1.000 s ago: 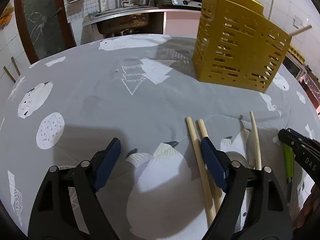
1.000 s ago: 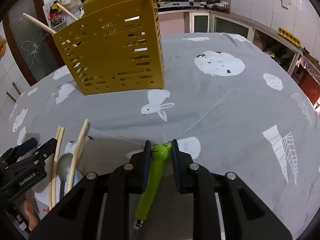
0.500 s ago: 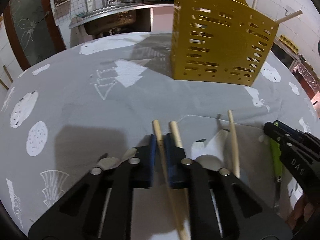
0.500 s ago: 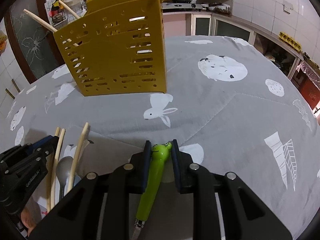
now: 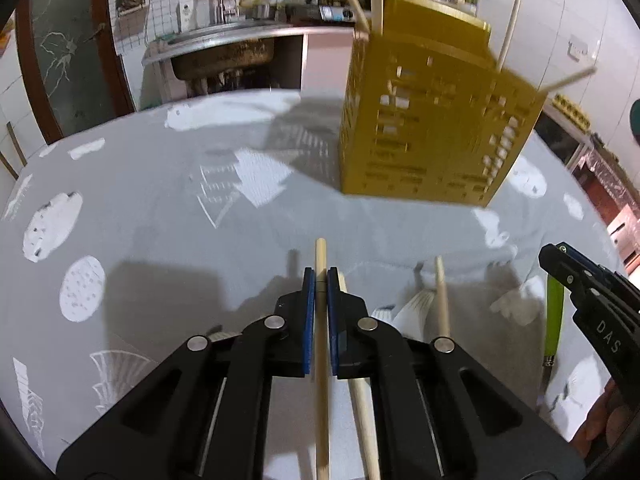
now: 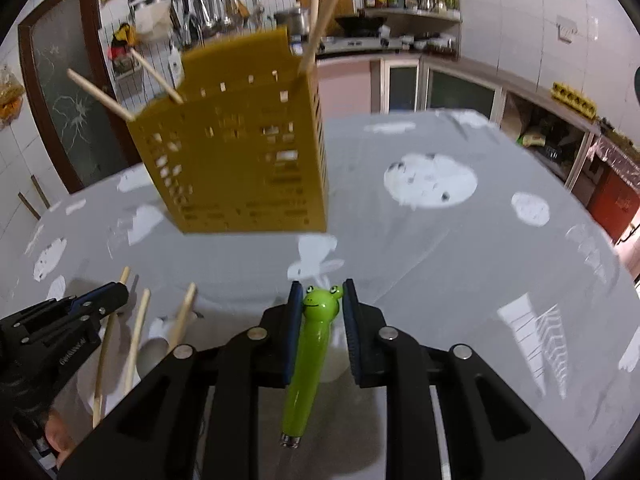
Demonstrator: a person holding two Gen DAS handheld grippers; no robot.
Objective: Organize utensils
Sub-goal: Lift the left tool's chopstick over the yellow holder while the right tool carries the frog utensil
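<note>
The left gripper (image 5: 321,276) is clamped on a chopstick (image 5: 321,364), blue pads pressed to both its sides. The stick's long axis runs along the fingers, its blunt tip pointing past them toward the rack (image 5: 434,128) at the far side of the table (image 5: 160,208). Two more chopsticks lie on the grey cloth close by: one (image 5: 362,396) just right of the held one, nearly parallel, and another (image 5: 442,300) further right, both pointing roughly toward the rack. Whether the held stick is clear of the cloth cannot be told.

The right gripper (image 6: 322,300) grips a green frog-headed utensil (image 6: 310,356) by its handle. The frog head points forward between the pads, toward the rack (image 6: 240,152); the metal end points back under the gripper. The yellow slotted rack stands upright, with several chopsticks (image 6: 322,20) leaning out of its top.
</note>
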